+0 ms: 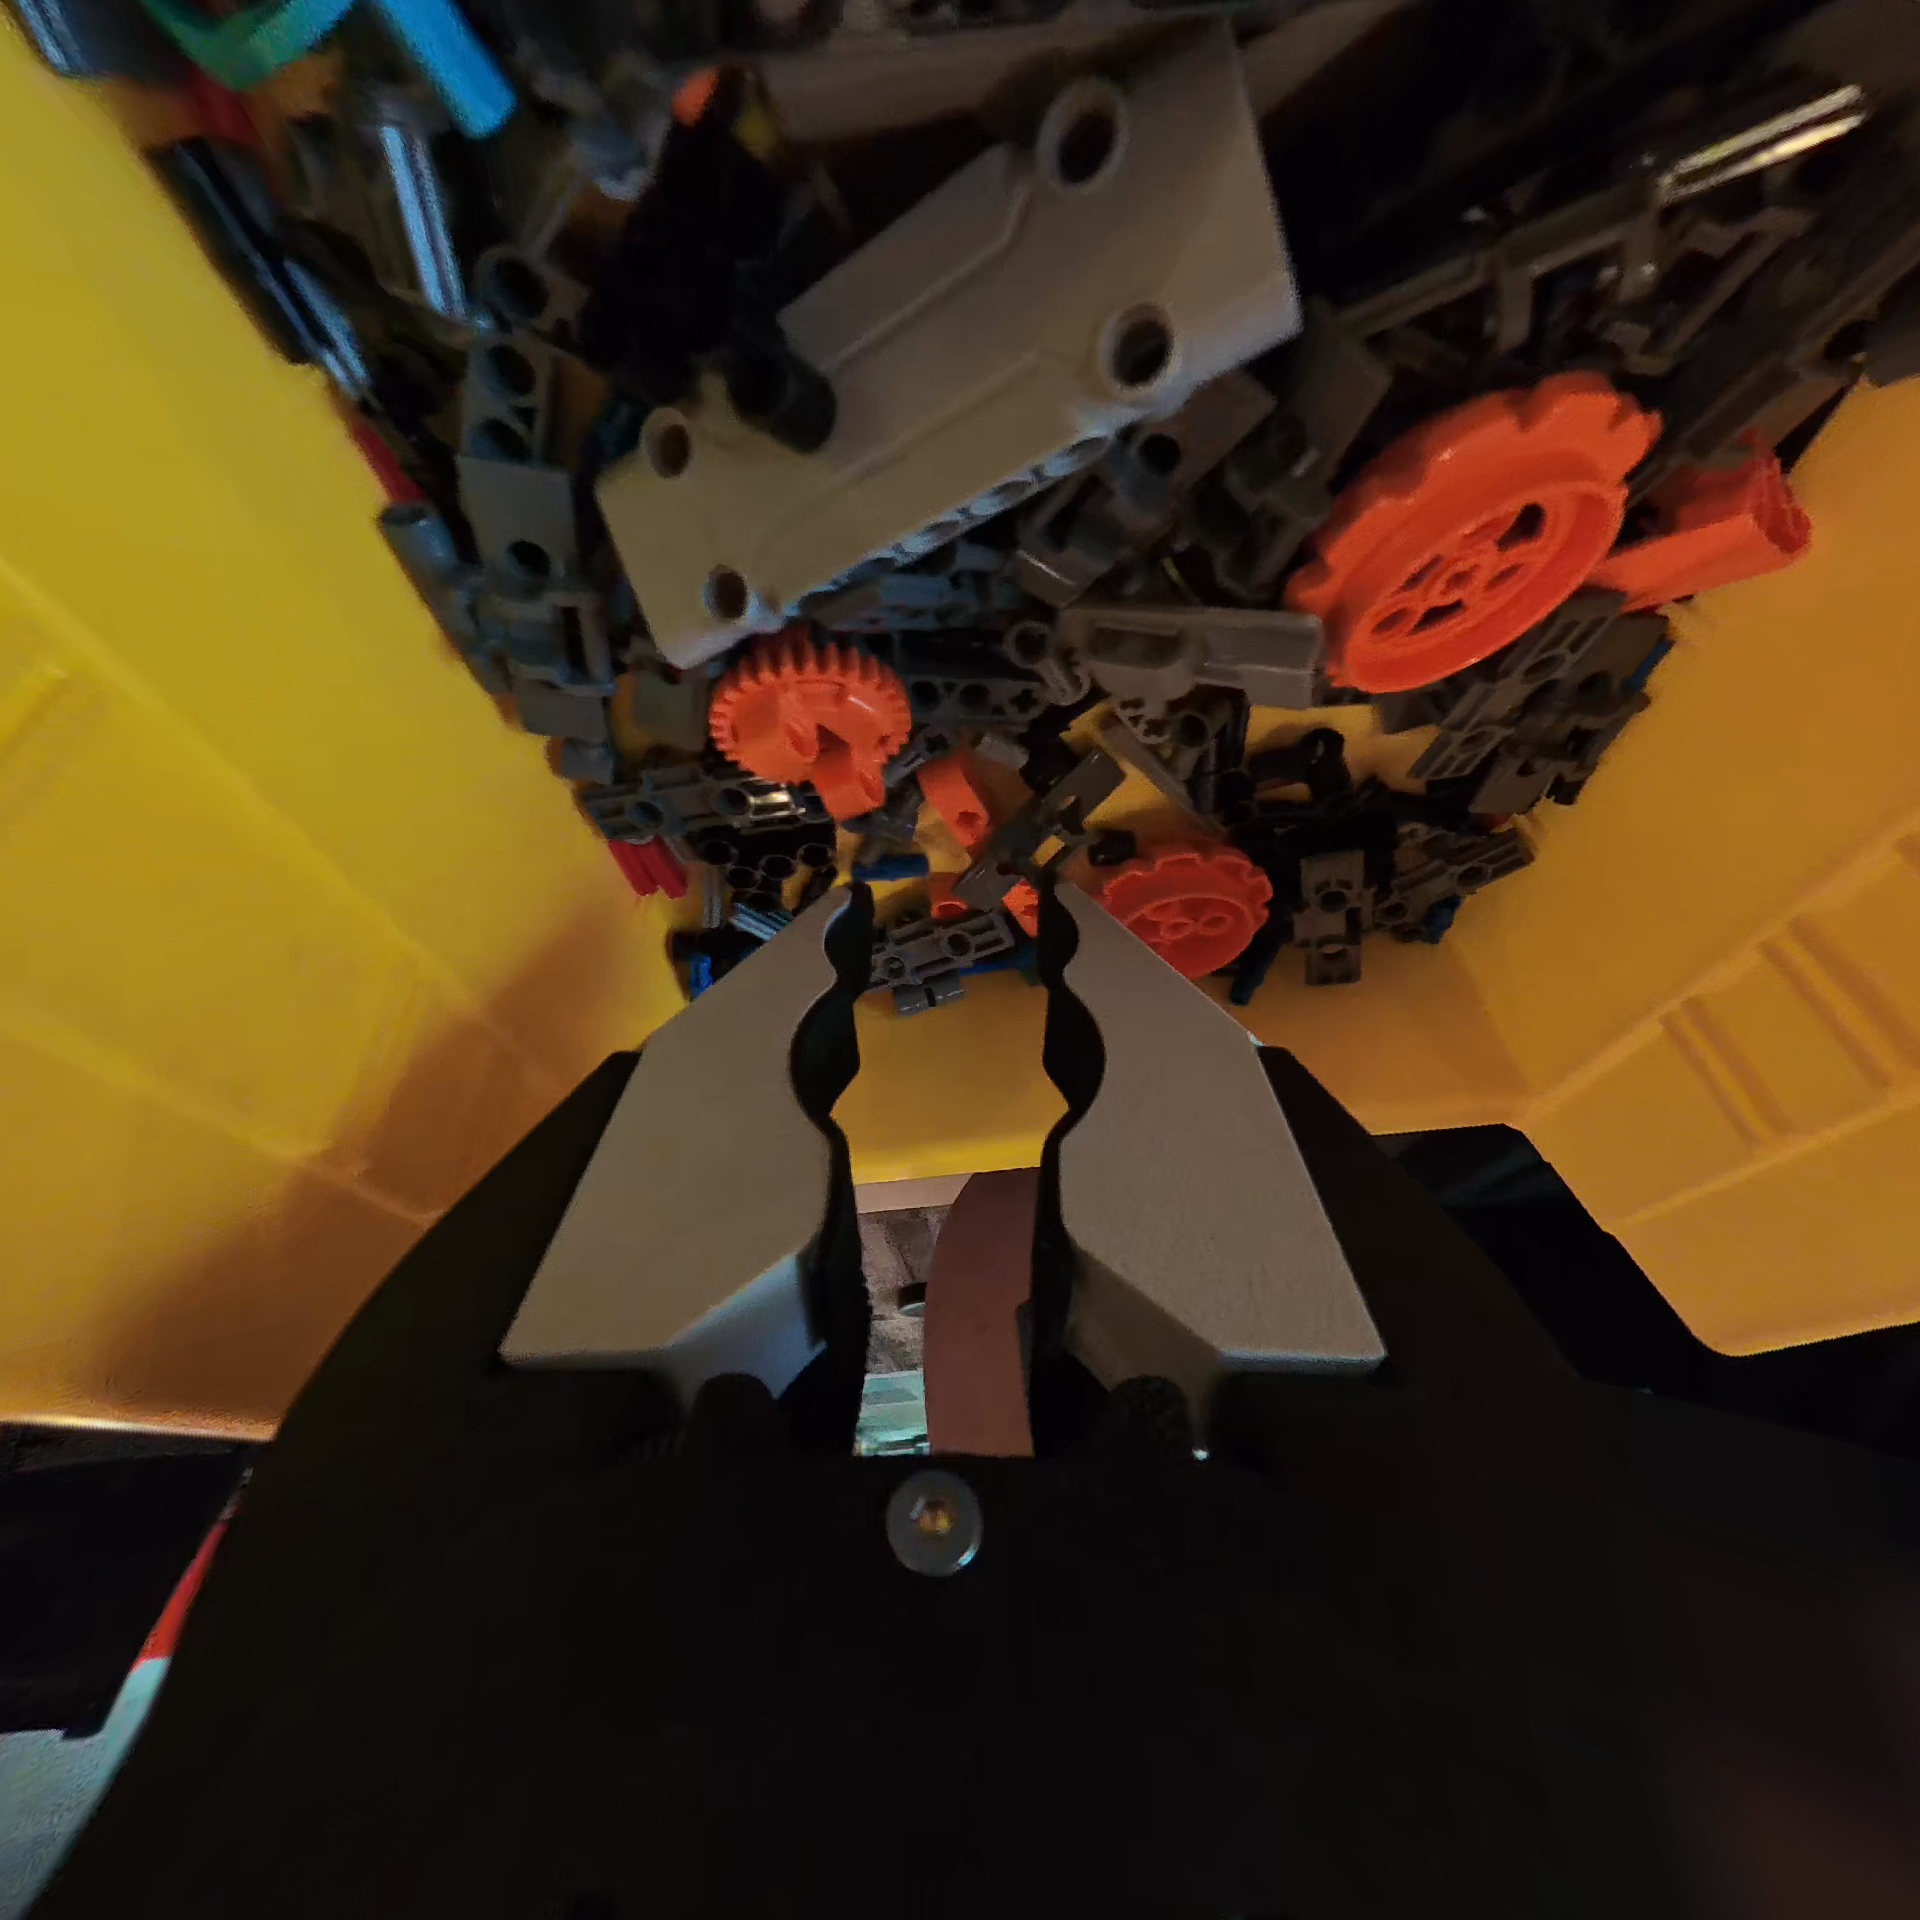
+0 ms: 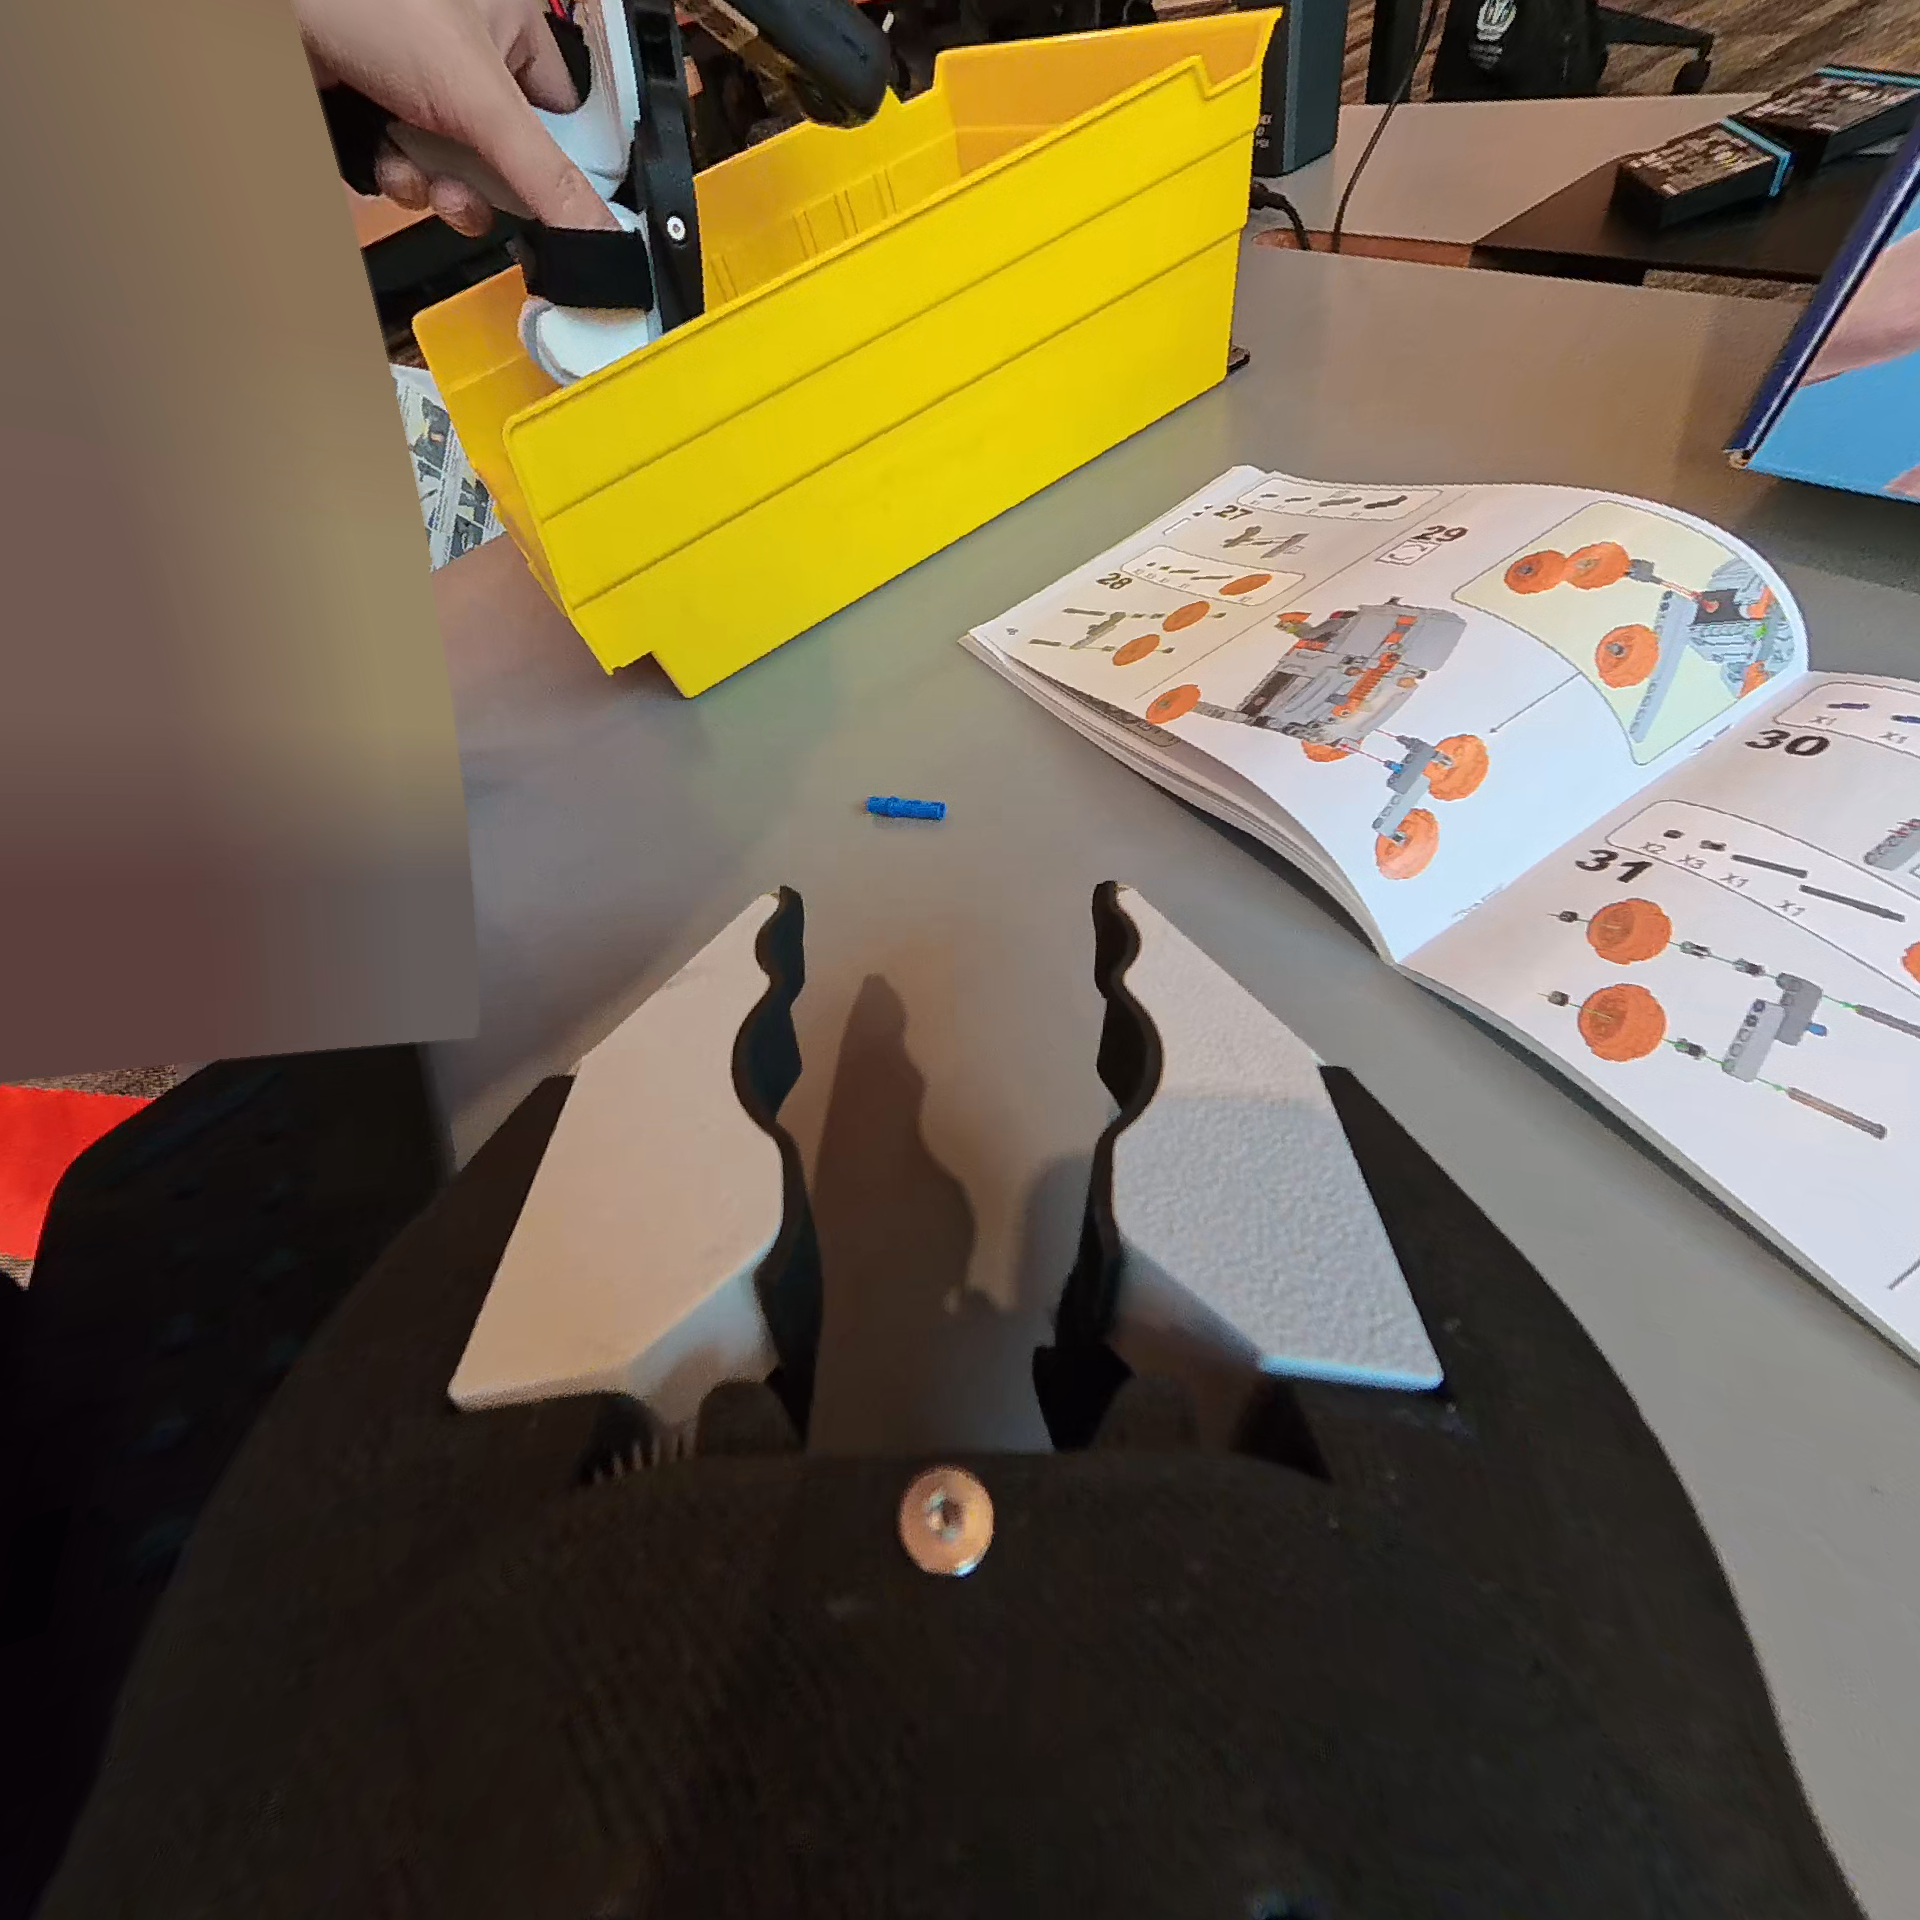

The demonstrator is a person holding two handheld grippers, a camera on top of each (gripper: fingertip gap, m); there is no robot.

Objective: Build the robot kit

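Left hand-held gripper (image 1: 948, 914) reaches into the yellow bin (image 1: 260, 831), jaws narrowly parted over loose parts (image 1: 940, 956). Right hand-held gripper (image 2: 948, 904) gapes wide above the table (image 2: 675, 748), near 1 blue pin (image 2: 905, 807).

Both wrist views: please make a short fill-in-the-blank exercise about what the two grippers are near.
1. The left gripper reaches inside a bin whose colour is ____.
2. The toothed gear among the parts is ____ in colour.
3. On the grey table, ahead of the right gripper, lies a small ____ pin.
4. The booklet lies ____.

Missing words: yellow; orange; blue; open
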